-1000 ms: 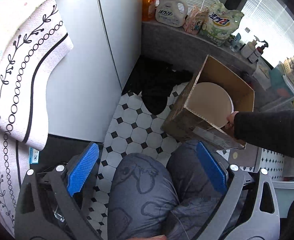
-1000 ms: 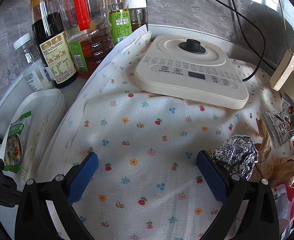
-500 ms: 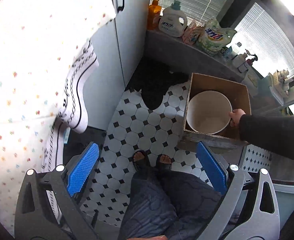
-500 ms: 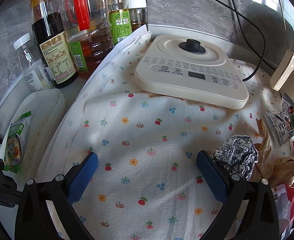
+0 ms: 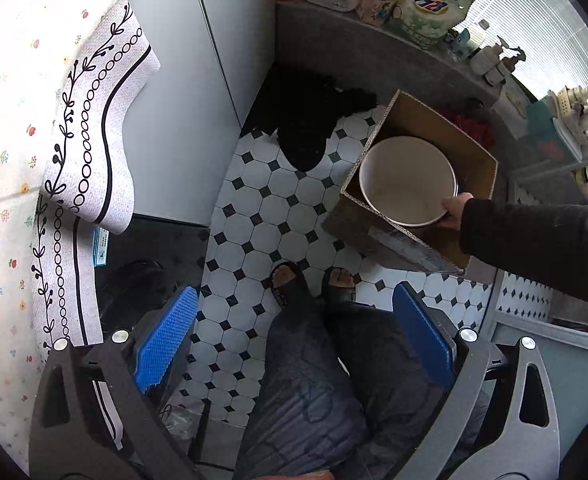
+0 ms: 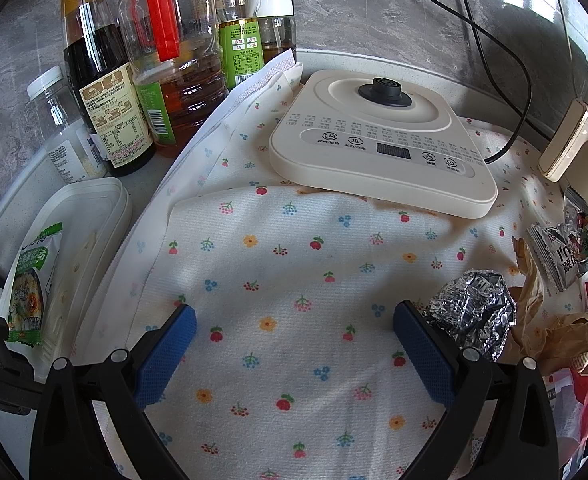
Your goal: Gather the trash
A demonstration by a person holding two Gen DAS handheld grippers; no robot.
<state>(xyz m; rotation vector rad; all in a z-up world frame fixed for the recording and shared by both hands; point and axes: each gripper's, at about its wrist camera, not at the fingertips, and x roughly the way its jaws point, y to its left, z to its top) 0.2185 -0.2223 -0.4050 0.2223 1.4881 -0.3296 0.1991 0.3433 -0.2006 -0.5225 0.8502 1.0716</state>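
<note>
Now the left gripper [image 5: 290, 344] hangs above the tiled floor [image 5: 262, 216], jaws spread wide and empty, tilted down more than half a second ago so the person's feet [image 5: 313, 284] show clearer. A bare hand [image 5: 455, 210] grips the rim of the white bin [image 5: 407, 180] inside the cardboard box [image 5: 469, 148], and the box now sits tipped with its mouth toward the camera, unlike the flatter pose just before; my read is the receptacle is being readied. The right gripper [image 6: 294, 344] is unchanged, resting on the flowered cloth [image 6: 294, 256], jaws apart, nothing held. The foil ball [image 6: 471, 314] lies just beside its right finger, with brown paper [image 6: 565, 332] and snack wrappers [image 6: 573, 252] further right. No trash collected yet.
</note>
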